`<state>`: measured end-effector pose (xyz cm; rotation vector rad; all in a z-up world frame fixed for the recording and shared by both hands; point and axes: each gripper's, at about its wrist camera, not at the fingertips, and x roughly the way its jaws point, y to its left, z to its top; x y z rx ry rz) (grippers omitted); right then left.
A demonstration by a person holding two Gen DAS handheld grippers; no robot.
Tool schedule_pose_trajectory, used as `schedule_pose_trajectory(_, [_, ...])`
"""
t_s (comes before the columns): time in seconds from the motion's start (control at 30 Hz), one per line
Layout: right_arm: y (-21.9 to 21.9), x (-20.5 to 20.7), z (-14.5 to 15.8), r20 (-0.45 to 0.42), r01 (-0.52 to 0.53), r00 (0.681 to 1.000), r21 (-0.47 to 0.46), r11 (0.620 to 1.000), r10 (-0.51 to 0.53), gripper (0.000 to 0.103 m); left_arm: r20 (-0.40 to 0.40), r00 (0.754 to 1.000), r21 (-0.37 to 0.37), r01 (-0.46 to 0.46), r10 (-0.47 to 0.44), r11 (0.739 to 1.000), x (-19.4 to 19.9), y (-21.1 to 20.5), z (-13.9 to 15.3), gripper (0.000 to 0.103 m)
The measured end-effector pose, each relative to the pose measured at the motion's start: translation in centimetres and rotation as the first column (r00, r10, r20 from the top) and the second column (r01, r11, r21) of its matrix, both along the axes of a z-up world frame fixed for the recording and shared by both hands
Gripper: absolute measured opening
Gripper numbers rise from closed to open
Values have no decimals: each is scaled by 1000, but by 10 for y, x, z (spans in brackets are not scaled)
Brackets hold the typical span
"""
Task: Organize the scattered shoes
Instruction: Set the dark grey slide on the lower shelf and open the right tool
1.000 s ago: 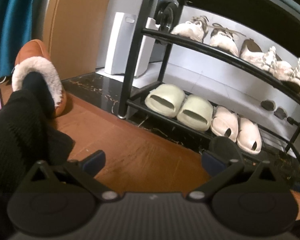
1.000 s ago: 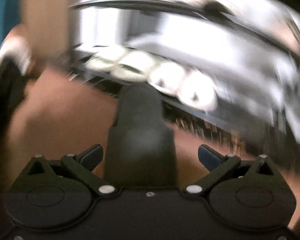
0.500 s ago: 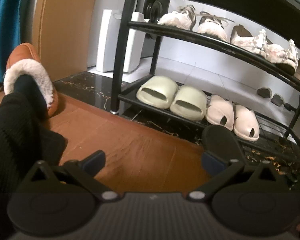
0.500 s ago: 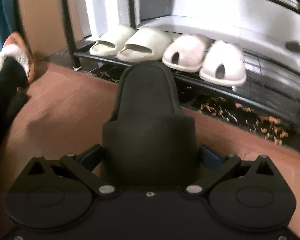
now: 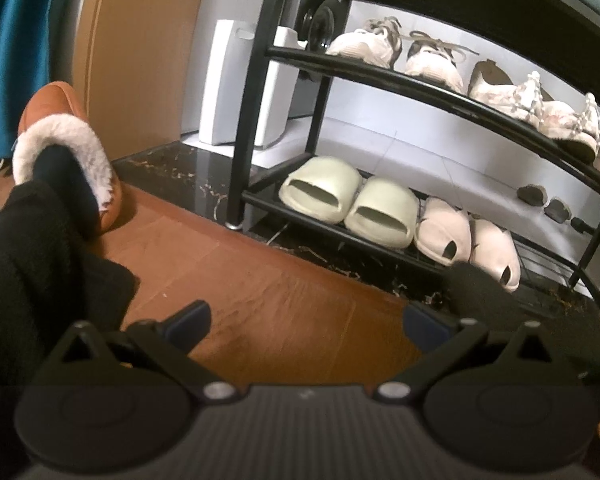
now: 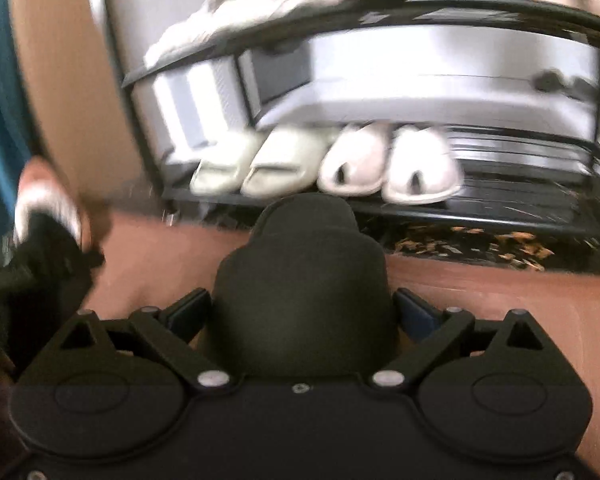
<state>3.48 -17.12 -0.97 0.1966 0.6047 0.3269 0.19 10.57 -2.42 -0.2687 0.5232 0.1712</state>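
Observation:
My right gripper (image 6: 302, 312) is closing on a black slipper (image 6: 304, 264). The slipper fills the gap between the pads, toe pointing at the lower shelf of the black shoe rack (image 6: 500, 220). Its toe (image 5: 476, 292) also shows at the right of the left wrist view. The left gripper (image 5: 306, 318) hangs open over the wooden floor with nothing between its fingers. On the lower shelf sit a pair of cream slides (image 5: 320, 190) and a pair of pale clogs (image 5: 444, 236). To their right the shelf wire (image 6: 540, 192) is bare.
Sneakers (image 5: 364, 46) and several pale shoes line the upper shelf. A person's foot in a black sock wears an orange fur-lined slipper (image 5: 52, 100) at the left. A white box (image 5: 228, 80) stands behind the rack post (image 5: 240, 120). Dark marble borders the floor.
The right wrist view has swung and blurred, and the rack now sits higher and farther in it. The black slipper stays between the jaws. The left wrist view is nearly unchanged.

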Motion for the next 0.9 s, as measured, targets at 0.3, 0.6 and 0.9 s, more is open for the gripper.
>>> schedule_pose_trajectory(0.3, [-57, 0, 19, 159, 299, 944, -50, 953, -288, 98, -30, 999, 18, 27, -27, 999, 9, -36, 3, 102])
schedule_pose_trajectory(0.6, [-88, 118, -2, 245, 384, 910, -198, 902, -334, 98, 15, 976, 15, 217, -217, 976, 47, -88, -5, 102])
schedule_pose_trajectory(0.9, [-82, 210, -33, 219, 365, 926, -320, 874, -306, 99, -46, 965, -19, 256, -257, 966, 58, -109, -35, 102])
